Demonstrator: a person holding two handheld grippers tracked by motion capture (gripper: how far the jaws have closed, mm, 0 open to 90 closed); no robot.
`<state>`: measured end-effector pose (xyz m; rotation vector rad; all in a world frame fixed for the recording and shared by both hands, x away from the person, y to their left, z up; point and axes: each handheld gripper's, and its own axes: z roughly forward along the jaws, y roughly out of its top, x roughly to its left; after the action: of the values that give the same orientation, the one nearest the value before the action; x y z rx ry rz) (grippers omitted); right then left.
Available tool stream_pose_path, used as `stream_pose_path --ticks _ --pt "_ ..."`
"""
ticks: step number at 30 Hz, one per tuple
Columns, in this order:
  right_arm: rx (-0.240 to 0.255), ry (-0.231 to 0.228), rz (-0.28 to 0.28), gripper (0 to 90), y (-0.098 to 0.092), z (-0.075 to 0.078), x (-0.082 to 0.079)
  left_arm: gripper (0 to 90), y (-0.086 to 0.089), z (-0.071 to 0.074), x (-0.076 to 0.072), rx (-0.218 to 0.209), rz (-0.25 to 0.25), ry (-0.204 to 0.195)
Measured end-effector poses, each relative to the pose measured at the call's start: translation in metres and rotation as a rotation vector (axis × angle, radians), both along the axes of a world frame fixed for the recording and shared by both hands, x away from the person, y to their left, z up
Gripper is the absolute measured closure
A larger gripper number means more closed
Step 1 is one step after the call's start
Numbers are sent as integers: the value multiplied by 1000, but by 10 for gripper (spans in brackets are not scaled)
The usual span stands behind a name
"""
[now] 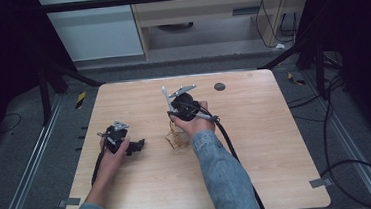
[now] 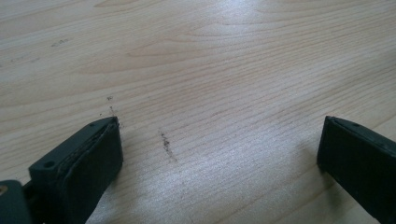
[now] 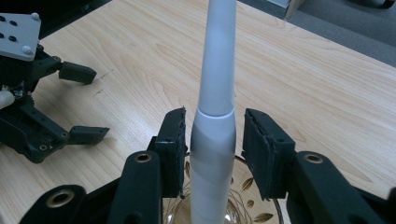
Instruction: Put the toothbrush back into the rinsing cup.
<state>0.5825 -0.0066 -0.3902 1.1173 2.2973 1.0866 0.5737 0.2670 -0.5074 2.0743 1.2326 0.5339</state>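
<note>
A slim white and grey handle (image 3: 212, 140) stands upright in a clear glass cup (image 3: 252, 210) with an etched leaf pattern. My right gripper (image 3: 215, 116) straddles the handle. Its left pad sits very close to the handle and a clear gap shows at the right pad, so it is open. From above, the right gripper (image 1: 174, 116) hovers over the cup (image 1: 176, 139) near the table's middle, and the white handle (image 1: 165, 97) sticks up behind it. My left gripper (image 1: 135, 147) rests on the table to the left, open wide with nothing between its pads (image 2: 219, 135).
The wooden table (image 1: 257, 149) has a small dark round disc (image 1: 219, 86) near its far edge. The left gripper (image 3: 99, 103) lies at the left in the right gripper view. Cables trail from both grippers toward the near edge.
</note>
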Motion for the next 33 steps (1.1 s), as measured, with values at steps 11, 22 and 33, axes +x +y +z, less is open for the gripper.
stream_pose_path --ticks 11,22,33 --pt "0 -12 -12 558 -7 6 -8 0 0 0 0 0 -1 0" --pt "9 -28 -28 550 -22 15 -21 0 0 0 0 1 -1 0" --pt "11 -36 -65 550 -43 18 -26 0 0 0 0 2 -1 0"
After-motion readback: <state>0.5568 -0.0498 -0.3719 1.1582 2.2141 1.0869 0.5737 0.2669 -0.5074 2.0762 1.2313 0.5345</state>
